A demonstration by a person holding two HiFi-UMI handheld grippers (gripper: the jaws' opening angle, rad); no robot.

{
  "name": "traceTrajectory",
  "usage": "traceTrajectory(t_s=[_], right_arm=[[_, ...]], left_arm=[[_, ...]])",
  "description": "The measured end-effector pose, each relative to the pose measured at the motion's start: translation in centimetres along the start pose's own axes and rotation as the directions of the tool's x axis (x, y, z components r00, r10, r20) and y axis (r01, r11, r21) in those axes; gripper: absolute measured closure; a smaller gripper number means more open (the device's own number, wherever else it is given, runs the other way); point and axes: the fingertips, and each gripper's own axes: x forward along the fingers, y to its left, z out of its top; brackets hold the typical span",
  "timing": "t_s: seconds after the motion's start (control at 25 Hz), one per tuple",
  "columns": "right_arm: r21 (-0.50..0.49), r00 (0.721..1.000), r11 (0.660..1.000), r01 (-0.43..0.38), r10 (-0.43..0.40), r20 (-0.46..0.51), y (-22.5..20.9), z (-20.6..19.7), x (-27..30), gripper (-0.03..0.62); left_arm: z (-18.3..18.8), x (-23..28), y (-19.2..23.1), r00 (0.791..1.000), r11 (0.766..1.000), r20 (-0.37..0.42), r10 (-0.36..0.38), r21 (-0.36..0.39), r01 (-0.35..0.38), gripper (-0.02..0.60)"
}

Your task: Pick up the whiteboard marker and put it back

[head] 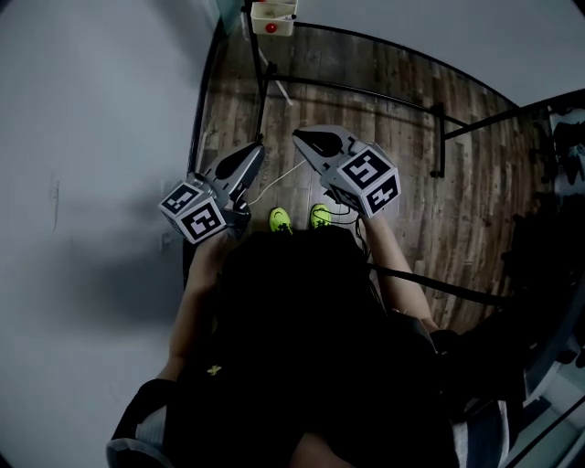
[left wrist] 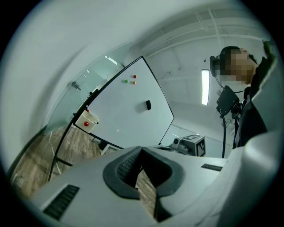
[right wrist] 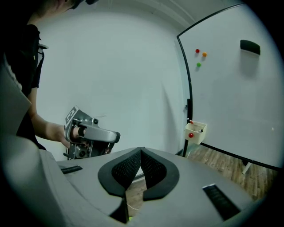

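Observation:
No whiteboard marker shows clearly on its own in any view. A small cream holder box (head: 273,17) with a red round thing in it hangs on the whiteboard's black frame; it also shows as the box (right wrist: 195,131) and the box (left wrist: 87,120). My left gripper (head: 257,149) and right gripper (head: 300,137) are held side by side above the wooden floor, well short of the box. The left gripper (left wrist: 141,150) has its pads touching with nothing between them. The right gripper (right wrist: 141,150) is likewise shut and empty.
The whiteboard (right wrist: 230,97) carries a black eraser (right wrist: 250,46) and three small magnets (right wrist: 198,51). Its black stand legs (head: 366,91) cross the floor ahead. A grey wall (head: 91,137) runs along the left. Yellow-green shoes (head: 280,219) stand below the grippers.

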Motion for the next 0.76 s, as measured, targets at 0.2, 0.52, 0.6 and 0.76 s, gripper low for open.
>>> traceTrajectory(t_s=[0.2, 0.52, 0.6, 0.76], right_arm=[[-0.011, 1.000, 1.000, -0.013, 0.013, 0.005, 1.0, -0.3, 0.1, 0.592], [-0.031, 1.000, 0.999, -0.027, 0.027, -0.003, 1.6, -0.2, 0.2, 0.592], [-0.033, 1.000, 0.999, -0.027, 0.027, -0.005, 1.5, -0.2, 0.1, 0.592], [-0.043, 1.000, 0.999, -0.027, 0.027, -0.006, 1.1, 0.3, 0.0, 0.592]], left_arm=[[-0.3, -0.6, 0.1, 1.000, 1.000, 0.003, 0.017, 0.018, -0.017, 0.578], [-0.3, -1.1, 0.2, 1.000, 0.999, 0.015, 0.016, 0.035, -0.017, 0.578], [-0.3, -1.1, 0.1, 1.000, 0.999, 0.016, 0.018, 0.032, -0.018, 0.578], [0.1, -0.9, -0.1, 0.999, 1.000, 0.024, 0.022, 0.017, -0.023, 0.578]])
